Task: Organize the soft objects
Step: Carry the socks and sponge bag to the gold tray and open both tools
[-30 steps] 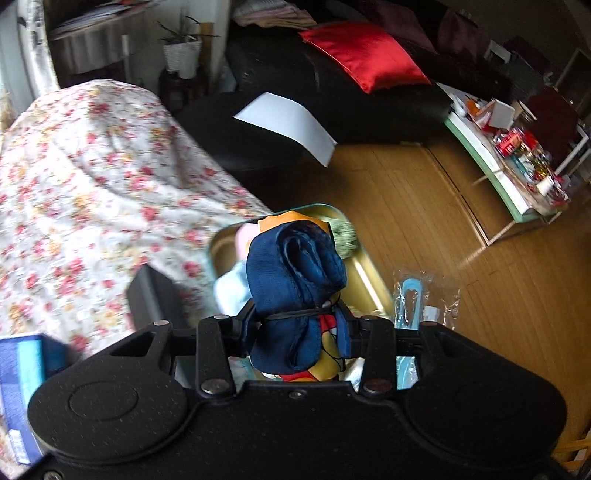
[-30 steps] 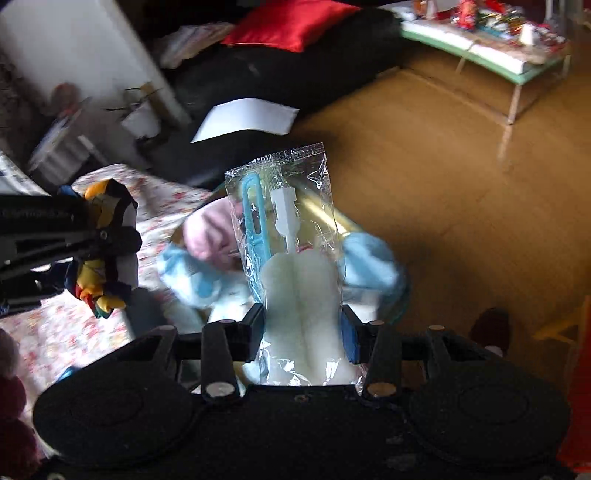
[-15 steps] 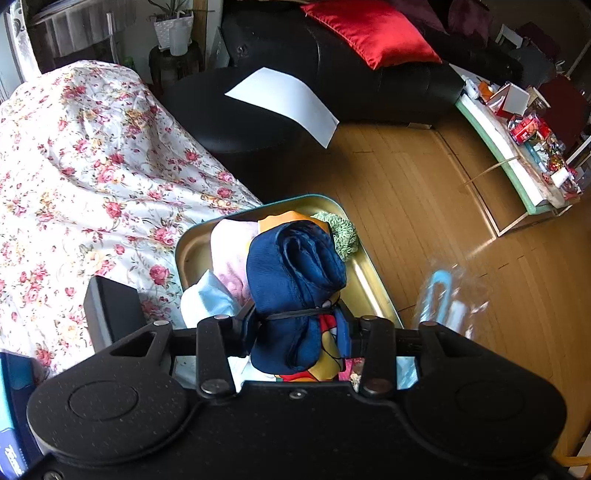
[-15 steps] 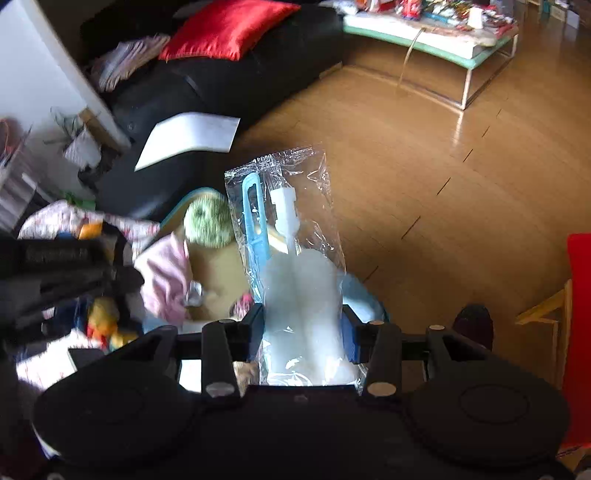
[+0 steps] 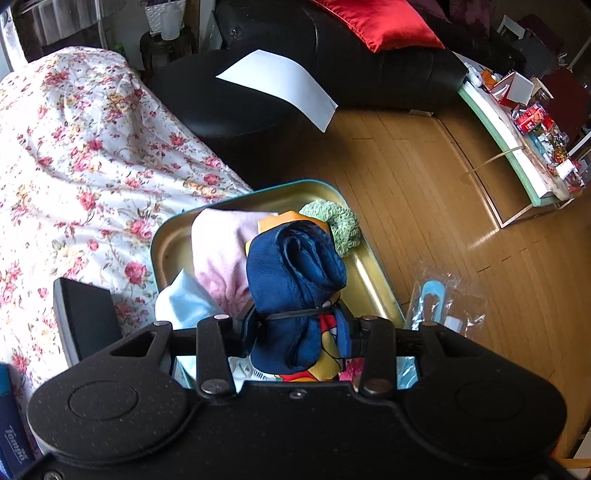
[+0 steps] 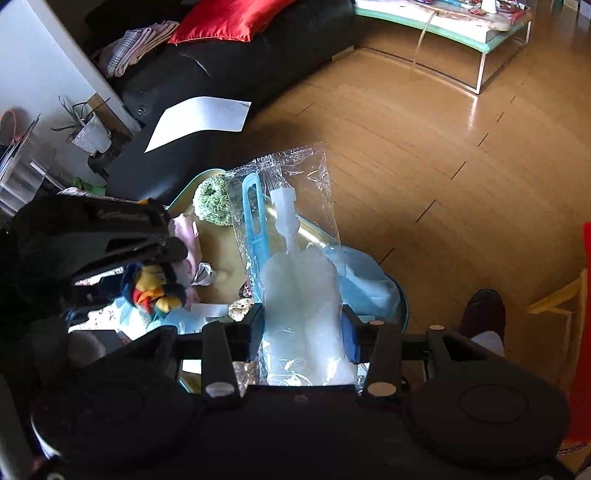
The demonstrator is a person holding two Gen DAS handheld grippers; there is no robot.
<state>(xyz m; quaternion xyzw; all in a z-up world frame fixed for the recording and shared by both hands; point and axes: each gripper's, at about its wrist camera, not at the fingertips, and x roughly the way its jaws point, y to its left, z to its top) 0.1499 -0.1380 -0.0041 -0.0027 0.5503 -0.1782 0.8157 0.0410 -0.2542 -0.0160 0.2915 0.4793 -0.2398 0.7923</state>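
My left gripper [image 5: 297, 325] is shut on a rolled navy cloth bundle [image 5: 295, 266] bound with a black band, with red and yellow print at its lower end. It hangs over a gold metal tray [image 5: 369, 280] with a teal rim that holds a pink cloth [image 5: 221, 251], a light blue cloth [image 5: 181, 302] and a green scrunchie [image 5: 334, 221]. My right gripper [image 6: 303, 332] is shut on a clear plastic packet [image 6: 295, 236] with a white sponge brush and a blue handle inside, above the same tray [image 6: 221, 258]. The left gripper [image 6: 110, 236] shows at the left of the right wrist view.
The tray rests at the edge of a floral-covered surface [image 5: 74, 147] beside a wooden floor [image 5: 443, 184]. A black sofa [image 5: 332, 66] with a red cushion [image 5: 373, 22] and a white sheet [image 5: 280, 88] lies behind. A cluttered low table [image 5: 524, 133] stands right. A black box [image 5: 81, 314] sits near the tray.
Both grippers have sunk toward the tray with their loads. The right gripper swung so the packet now hangs over the tray's right part, and the tray contents look closer in both views.
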